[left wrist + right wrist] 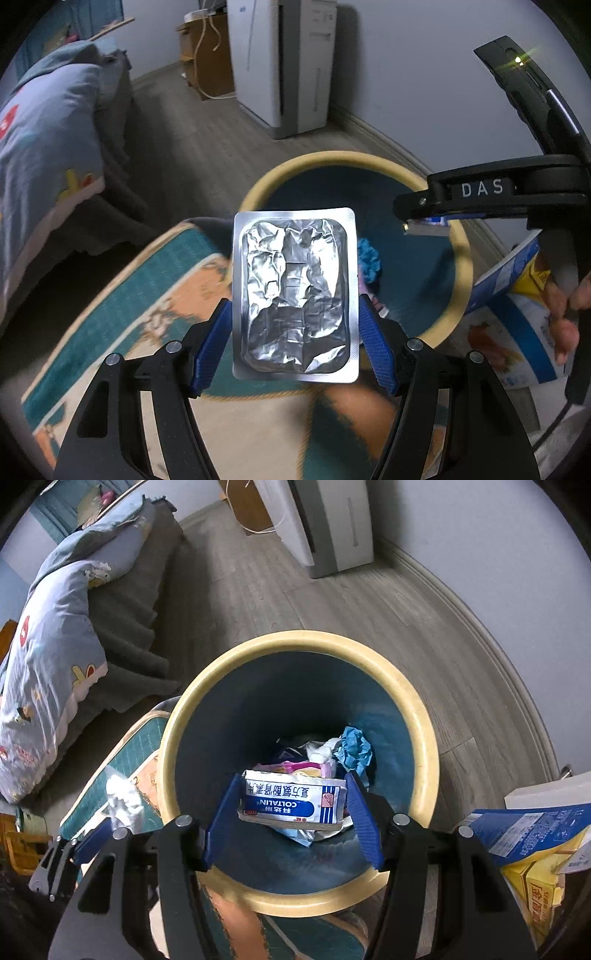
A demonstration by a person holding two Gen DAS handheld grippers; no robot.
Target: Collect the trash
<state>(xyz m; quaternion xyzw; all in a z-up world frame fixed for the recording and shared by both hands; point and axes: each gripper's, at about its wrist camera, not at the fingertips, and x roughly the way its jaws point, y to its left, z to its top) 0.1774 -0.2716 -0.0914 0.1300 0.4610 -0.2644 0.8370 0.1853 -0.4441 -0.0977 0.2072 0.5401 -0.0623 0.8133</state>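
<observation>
The left tool grips a silver foil blister pack by its two long edges, the blue pads pressed against them; the pack stands upright at the centre of the left view, in front of the near-left rim of the bin. The right tool is closed on a white-and-blue medicine box, which hangs over the bin's mouth at lower centre of the right view, above the trash already lying at the bottom.

The box looks ready to drop — opening the right tool there should land it inside. The foil pack should first be carried over the rim, toward the upper right of the left view, since it is light and flat and could flutter out onto the patterned mat. It seems wise to release low and keep the two tools from bumping — they are close together.
</observation>
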